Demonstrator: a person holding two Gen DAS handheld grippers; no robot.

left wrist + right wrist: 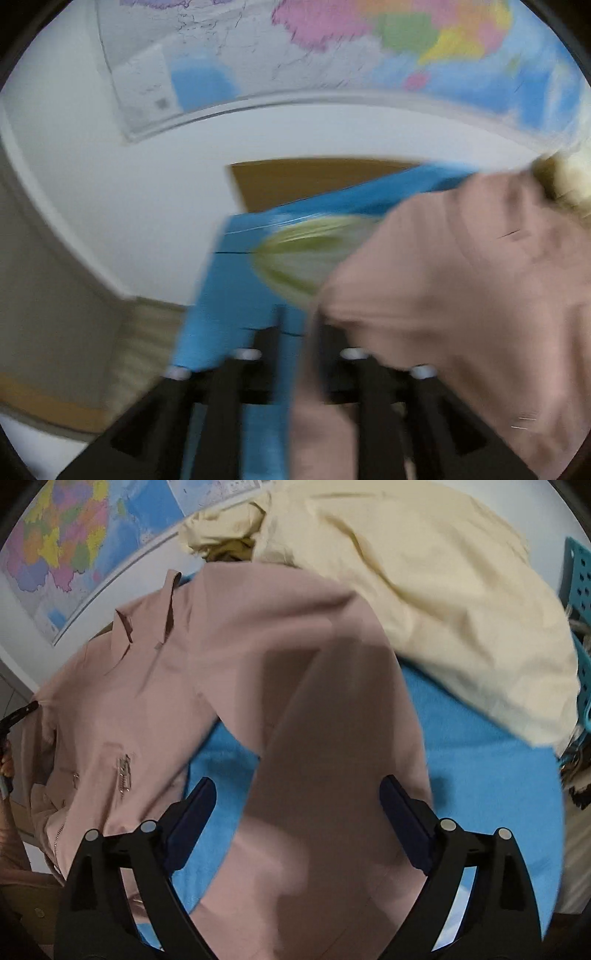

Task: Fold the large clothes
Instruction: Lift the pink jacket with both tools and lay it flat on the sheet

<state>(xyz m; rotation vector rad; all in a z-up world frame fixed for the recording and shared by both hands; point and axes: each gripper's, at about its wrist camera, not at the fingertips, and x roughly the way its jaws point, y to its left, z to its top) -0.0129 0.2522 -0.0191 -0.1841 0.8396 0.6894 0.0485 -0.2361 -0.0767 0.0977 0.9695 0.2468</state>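
Blue mat (480, 775): pink jacket (147, 686), cream garment (443, 590).

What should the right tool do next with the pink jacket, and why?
Probably lift clear of the sleeve. The right tool stands open with the sleeve loose between its pads, already laid across the pink jacket on the blue cloth.

Dusty-pink jacket (258, 664), cream garment (443, 590), bright blue cloth (480, 775).

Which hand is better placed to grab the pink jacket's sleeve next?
Right. The right gripper has its jaws open astride the pink jacket sleeve on the blue cloth; the left view is blurred.
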